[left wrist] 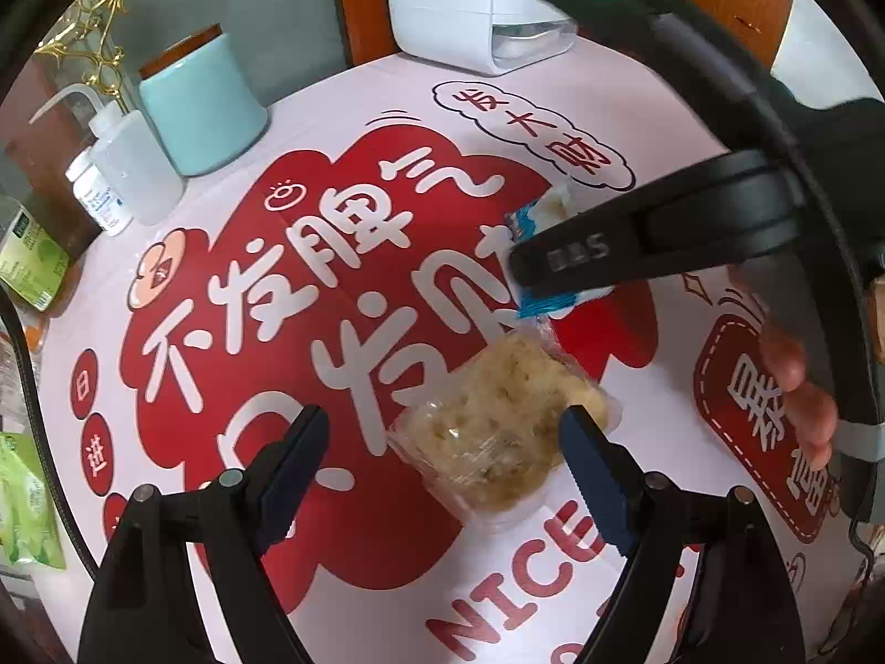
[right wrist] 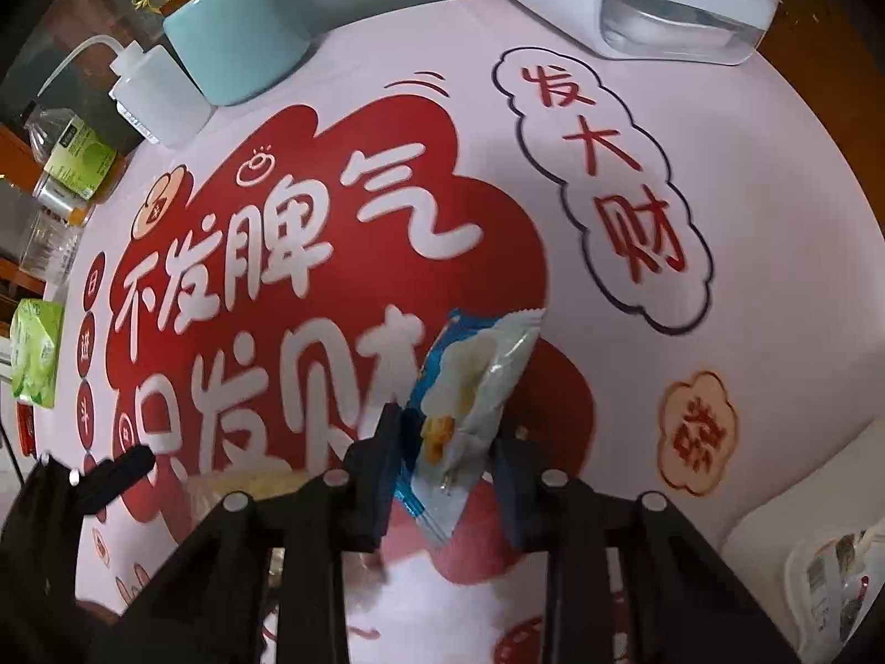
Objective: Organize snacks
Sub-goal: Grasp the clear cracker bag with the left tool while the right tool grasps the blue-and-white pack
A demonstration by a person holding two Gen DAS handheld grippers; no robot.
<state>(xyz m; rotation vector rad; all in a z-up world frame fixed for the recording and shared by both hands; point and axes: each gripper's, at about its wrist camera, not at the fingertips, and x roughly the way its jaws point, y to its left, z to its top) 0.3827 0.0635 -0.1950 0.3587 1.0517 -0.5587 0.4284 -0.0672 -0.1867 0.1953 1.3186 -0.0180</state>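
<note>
right tool [right wrist: 448, 470] clamped on blue-white snack packet [right wrist: 475, 387], packet lifted off tabletop [right wrist: 774, 221]. left tool [left wrist: 442, 470] spread wide, fingers either side of clear-wrapped beige snack [left wrist: 498, 415] lying on red-print tabletop; contact with wrapper unclear. teal jar [left wrist: 204, 105], squeeze bottle [left wrist: 133, 166], white appliance [left wrist: 470, 0] at far edge.

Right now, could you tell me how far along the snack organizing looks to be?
Midway, it seems. Possibly done: a packet already lies in the white container at the right. In hand: the right gripper is shut on the blue and white snack packet, held off the table. Left: the clear-wrapped crumbly snack lies on the mat, between the open fingers of the left gripper, not yet gripped.
</note>
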